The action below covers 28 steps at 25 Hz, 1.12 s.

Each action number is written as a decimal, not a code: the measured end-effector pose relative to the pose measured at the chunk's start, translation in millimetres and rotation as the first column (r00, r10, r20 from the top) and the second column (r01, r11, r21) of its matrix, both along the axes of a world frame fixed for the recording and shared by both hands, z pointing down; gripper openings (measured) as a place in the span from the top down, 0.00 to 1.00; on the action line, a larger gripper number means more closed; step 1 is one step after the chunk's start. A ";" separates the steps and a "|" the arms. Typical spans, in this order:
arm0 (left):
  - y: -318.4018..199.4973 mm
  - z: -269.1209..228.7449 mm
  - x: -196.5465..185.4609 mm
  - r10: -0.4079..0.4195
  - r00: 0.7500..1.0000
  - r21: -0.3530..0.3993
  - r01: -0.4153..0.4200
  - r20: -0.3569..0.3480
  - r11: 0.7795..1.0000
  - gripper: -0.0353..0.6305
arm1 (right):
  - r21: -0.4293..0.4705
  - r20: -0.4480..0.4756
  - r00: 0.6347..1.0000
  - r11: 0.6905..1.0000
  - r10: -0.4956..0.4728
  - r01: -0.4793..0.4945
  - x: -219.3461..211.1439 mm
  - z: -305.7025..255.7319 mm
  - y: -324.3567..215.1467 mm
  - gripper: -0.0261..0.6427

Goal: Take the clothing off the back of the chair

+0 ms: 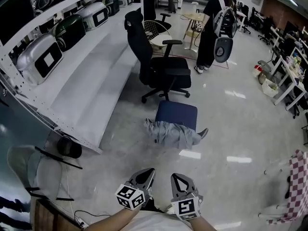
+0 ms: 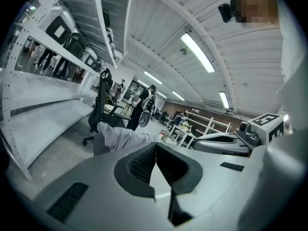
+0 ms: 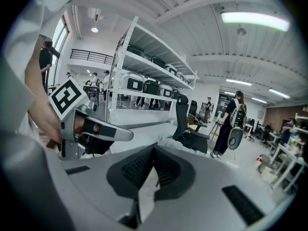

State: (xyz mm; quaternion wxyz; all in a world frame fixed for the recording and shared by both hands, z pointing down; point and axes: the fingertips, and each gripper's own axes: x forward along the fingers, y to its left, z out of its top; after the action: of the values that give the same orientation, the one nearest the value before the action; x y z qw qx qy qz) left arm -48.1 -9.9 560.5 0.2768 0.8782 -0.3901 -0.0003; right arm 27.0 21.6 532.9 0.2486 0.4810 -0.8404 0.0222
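A grey garment hangs over the back of a low blue chair on the floor, in the middle of the head view. Both grippers are at the bottom edge of that view, well short of the chair and pointing toward it. My left gripper is shut with nothing in it, and so is my right gripper. In the left gripper view the garment shows just above the closed jaw tips. In the right gripper view a strip of the garment peeks over the closed tips.
A black office chair stands behind the blue one. White shelving with appliances runs along the left. A person with a backpack stands at the back. A clear chair is at bottom left, a checkered cloth at right.
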 end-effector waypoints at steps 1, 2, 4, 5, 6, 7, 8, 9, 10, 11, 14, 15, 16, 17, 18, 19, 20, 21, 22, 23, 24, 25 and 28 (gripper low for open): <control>-5.6 0.6 -2.2 0.006 1.000 0.000 -0.006 -0.002 1.000 0.93 | -0.002 -0.004 1.000 1.000 0.006 -0.006 -2.2 0.9 -5.3 0.94; -11.1 1.0 -4.9 0.012 1.000 0.000 -0.012 -0.005 1.000 0.93 | -0.004 -0.010 1.000 1.000 0.013 -0.013 -4.6 1.7 -10.6 0.94; -21.4 1.5 -10.9 0.021 1.000 0.000 -0.021 -0.011 1.000 0.93 | -0.005 -0.021 0.999 1.000 0.024 -0.024 -10.2 2.9 -20.5 0.94; -26.2 1.5 -13.5 0.025 1.000 0.001 -0.025 -0.016 1.000 0.93 | -0.004 -0.026 0.999 1.000 0.028 -0.029 -12.7 3.1 -24.7 0.94; -30.6 1.6 -15.4 0.029 0.999 0.001 -0.029 -0.021 1.000 0.93 | -0.004 -0.032 0.999 0.999 0.033 -0.034 -14.5 3.1 -28.4 0.94; -34.5 1.6 -16.6 0.032 0.999 0.001 -0.032 -0.026 0.999 0.93 | -0.003 -0.037 0.999 0.999 0.039 -0.039 -15.6 2.9 -31.3 0.94; -38.0 1.6 -17.4 0.036 0.999 0.002 -0.036 -0.032 0.999 0.93 | -0.003 -0.042 0.998 0.999 0.045 -0.045 -16.3 2.5 -33.5 0.94; -41.3 1.6 -17.8 0.040 0.998 0.003 -0.040 -0.037 0.999 0.93 | -0.002 -0.047 0.998 0.999 0.051 -0.051 -16.9 1.9 -35.5 0.94; -44.3 1.6 -17.9 0.044 0.998 0.004 -0.044 -0.043 0.999 0.93 | -0.003 -0.052 0.997 0.998 0.057 -0.057 -17.3 1.1 -37.2 0.94; -46.7 1.6 -18.0 0.048 0.998 0.004 -0.048 -0.048 0.999 0.93 | -0.005 -0.057 0.996 0.998 0.062 -0.062 -17.7 0.3 -38.6 0.94; -52.0 1.5 -17.9 0.057 0.997 0.004 -0.057 -0.060 0.998 0.93 | -0.008 -0.069 0.995 0.997 0.074 -0.075 -17.1 -0.7 -42.8 0.94; -53.9 1.1 -17.7 0.059 0.996 0.004 -0.059 -0.064 0.998 0.93 | -0.007 -0.072 0.994 0.997 0.079 -0.080 -16.2 -1.3 -44.7 0.94; -55.5 0.6 -17.2 0.061 0.996 0.004 -0.061 -0.066 0.998 0.93 | -0.004 -0.074 0.994 0.996 0.084 -0.085 -15.1 -2.1 -46.7 0.94; -56.9 0.3 -16.7 0.062 0.996 0.003 -0.062 -0.069 0.998 0.93 | -0.003 -0.075 0.993 0.996 0.088 -0.089 -13.9 -2.8 -48.5 0.94; -58.1 0.2 -16.0 0.061 0.996 0.002 -0.061 -0.071 0.998 0.93 | -0.002 -0.075 0.993 0.996 0.090 -0.091 -12.8 -3.5 -50.1 0.94; -59.0 0.5 -15.0 0.060 0.996 0.000 -0.060 -0.072 0.998 0.93 | -0.002 -0.075 0.993 0.996 0.090 -0.091 -11.6 -4.0 -51.4 0.94; -59.7 0.9 -13.6 0.058 0.996 -0.003 -0.058 -0.073 0.998 0.93 | -0.004 -0.075 0.993 0.996 0.089 -0.089 -10.1 -4.1 -52.4 0.94; -60.6 1.2 -11.8 0.055 0.996 -0.005 -0.056 -0.073 0.998 0.93 | -0.008 -0.075 0.993 0.996 0.086 -0.087 -8.3 -3.8 -53.3 0.94; -61.7 1.5 -10.0 0.052 0.996 -0.007 -0.053 -0.072 0.999 0.93 | -0.010 -0.074 0.994 0.996 0.082 -0.083 -6.5 -3.5 -54.6 0.94; -63.4 1.8 -8.3 0.049 0.996 -0.007 -0.050 -0.070 0.999 0.93 | -0.009 -0.071 0.995 0.997 0.077 -0.078 -4.7 -3.2 -56.6 0.94; -66.1 2.2 -6.8 0.045 0.997 -0.005 -0.046 -0.068 0.999 0.93 | -0.006 -0.067 0.995 0.997 0.072 -0.072 -3.1 -3.0 -59.7 0.94; -69.6 2.4 -5.6 0.040 0.997 -0.004 -0.040 -0.066 0.999 0.93 | -0.004 -0.064 0.996 0.998 0.067 -0.067 -1.8 -2.9 -63.9 0.94; -77.7 0.5 -1.6 0.022 0.998 0.002 -0.022 -0.057 1.000 0.93 | -0.007 -0.063 0.997 0.999 0.048 -0.049 3.0 -3.4 -75.6 0.94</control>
State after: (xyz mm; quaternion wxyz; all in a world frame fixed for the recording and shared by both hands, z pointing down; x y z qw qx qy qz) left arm -49.7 -87.6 561.0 0.2873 0.8823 -0.3721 -0.0226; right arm 30.0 -54.0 529.6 0.2763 0.5006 -0.8202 0.0169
